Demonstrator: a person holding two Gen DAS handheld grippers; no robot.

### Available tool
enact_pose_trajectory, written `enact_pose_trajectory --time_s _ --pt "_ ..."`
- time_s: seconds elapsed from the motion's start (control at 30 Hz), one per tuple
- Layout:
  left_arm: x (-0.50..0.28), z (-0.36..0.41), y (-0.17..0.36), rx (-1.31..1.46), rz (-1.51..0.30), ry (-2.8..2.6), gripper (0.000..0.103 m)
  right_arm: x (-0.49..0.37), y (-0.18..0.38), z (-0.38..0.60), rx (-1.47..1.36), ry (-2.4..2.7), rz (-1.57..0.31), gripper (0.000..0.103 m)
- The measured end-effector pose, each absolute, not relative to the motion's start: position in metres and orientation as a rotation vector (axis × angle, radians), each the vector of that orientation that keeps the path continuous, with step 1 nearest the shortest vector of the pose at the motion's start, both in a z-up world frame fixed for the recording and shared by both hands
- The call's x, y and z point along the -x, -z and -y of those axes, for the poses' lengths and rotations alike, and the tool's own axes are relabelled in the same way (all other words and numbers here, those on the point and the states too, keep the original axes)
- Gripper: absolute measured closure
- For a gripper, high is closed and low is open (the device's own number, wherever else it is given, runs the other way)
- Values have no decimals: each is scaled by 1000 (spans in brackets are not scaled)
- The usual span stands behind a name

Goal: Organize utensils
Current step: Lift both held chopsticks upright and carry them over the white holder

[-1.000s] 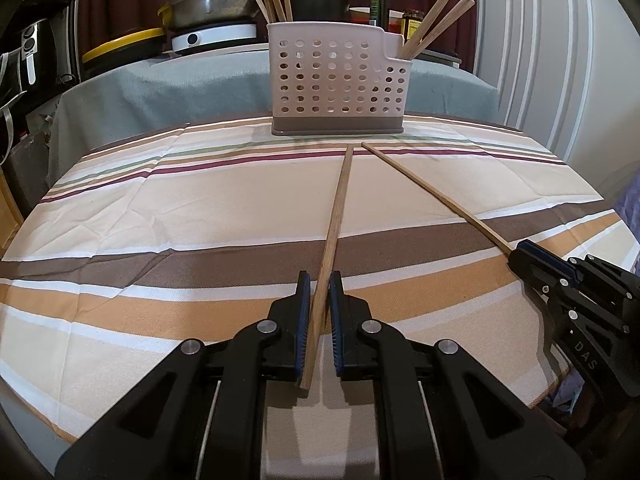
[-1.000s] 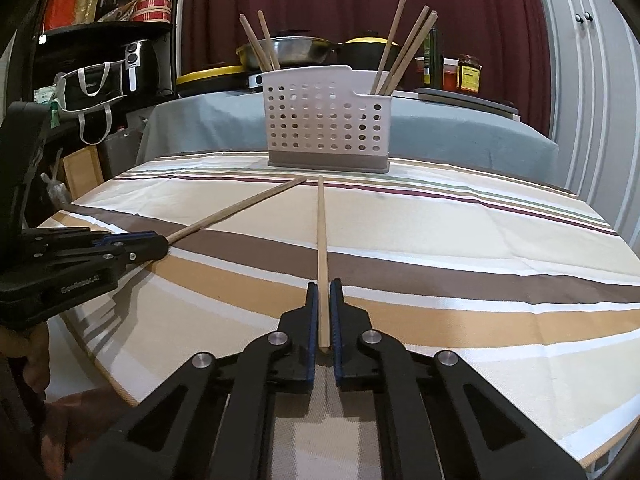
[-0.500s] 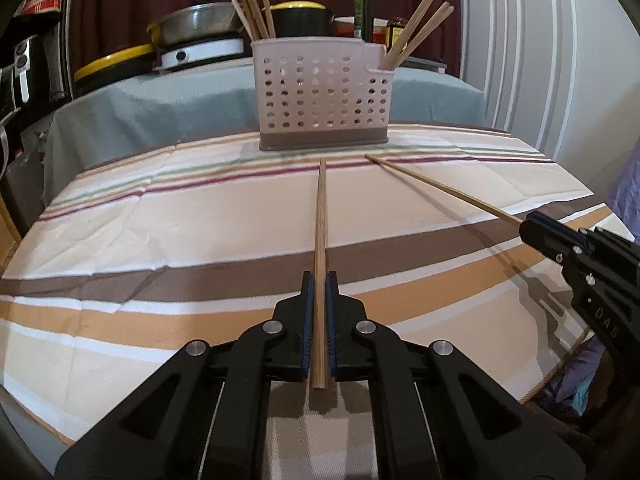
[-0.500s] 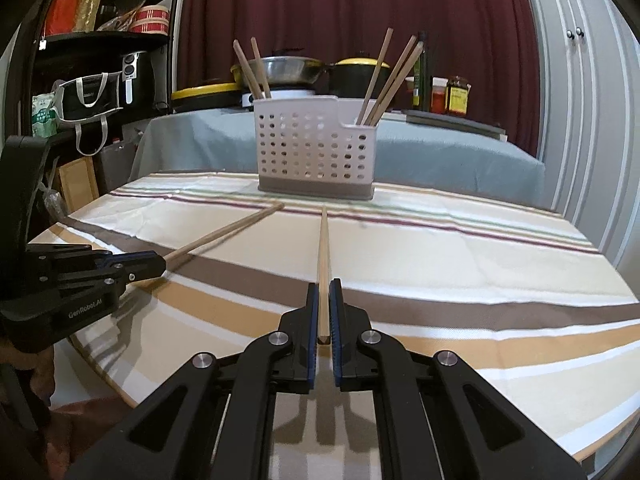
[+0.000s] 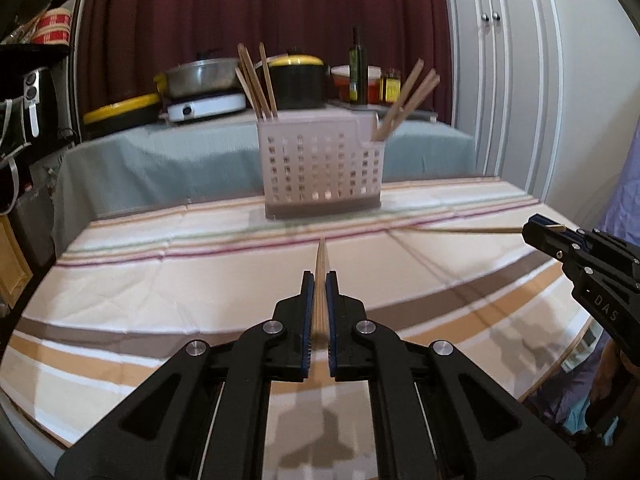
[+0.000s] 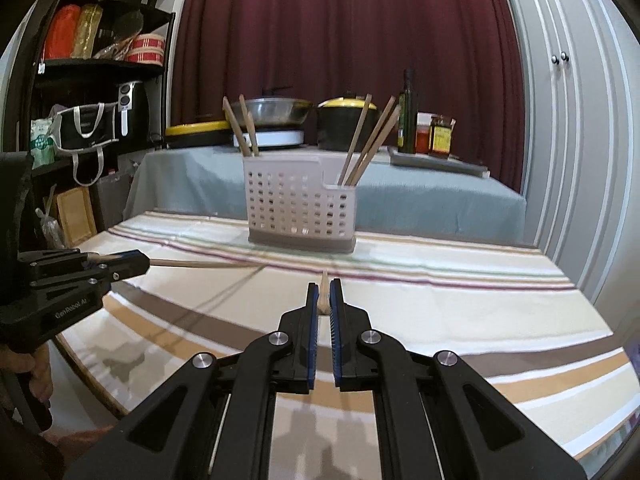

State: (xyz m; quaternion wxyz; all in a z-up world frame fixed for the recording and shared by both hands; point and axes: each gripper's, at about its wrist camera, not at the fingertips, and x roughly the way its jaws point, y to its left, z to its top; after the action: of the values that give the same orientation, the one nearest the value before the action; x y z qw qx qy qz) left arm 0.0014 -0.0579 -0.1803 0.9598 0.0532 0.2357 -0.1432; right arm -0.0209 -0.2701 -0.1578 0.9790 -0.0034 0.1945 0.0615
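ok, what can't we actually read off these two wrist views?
- Caddy inside: both views, its wall hides the stored chopsticks' lower ends and any dividers.
- Left chopstick: left view, foreshortened end-on; far tip blurred in the right view.
- Right chopstick: right view, mostly hidden between the right gripper's fingers.
- Jar labels: too small.
- Left gripper body: cut off by the bottom edge.

A striped tablecloth [image 6: 460, 292] covered the near table. Behind it, a grey-clothed counter [image 6: 420, 196] carried a steel pan [image 6: 276, 110], a black pot with a yellow lid [image 6: 346, 124], a dark oil bottle [image 6: 407, 114] and two jars [image 6: 434, 134] — all before a maroon curtain [image 6: 340, 28]. Black shelving [image 6: 100, 68] stood left, white cabinet doors [image 6: 568, 100] right.
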Motion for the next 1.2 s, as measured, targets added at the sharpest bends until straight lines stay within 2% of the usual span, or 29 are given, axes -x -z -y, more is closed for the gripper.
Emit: enact_pose_trajectory --time_s 0.43,1.2 --pt "-1 42 118 -82 -379 249 97 17 114 274 47 -76 -339 97" --pt "-58 35 100 -73 -369 162 96 -41 85 278 54 -61 -328 97"
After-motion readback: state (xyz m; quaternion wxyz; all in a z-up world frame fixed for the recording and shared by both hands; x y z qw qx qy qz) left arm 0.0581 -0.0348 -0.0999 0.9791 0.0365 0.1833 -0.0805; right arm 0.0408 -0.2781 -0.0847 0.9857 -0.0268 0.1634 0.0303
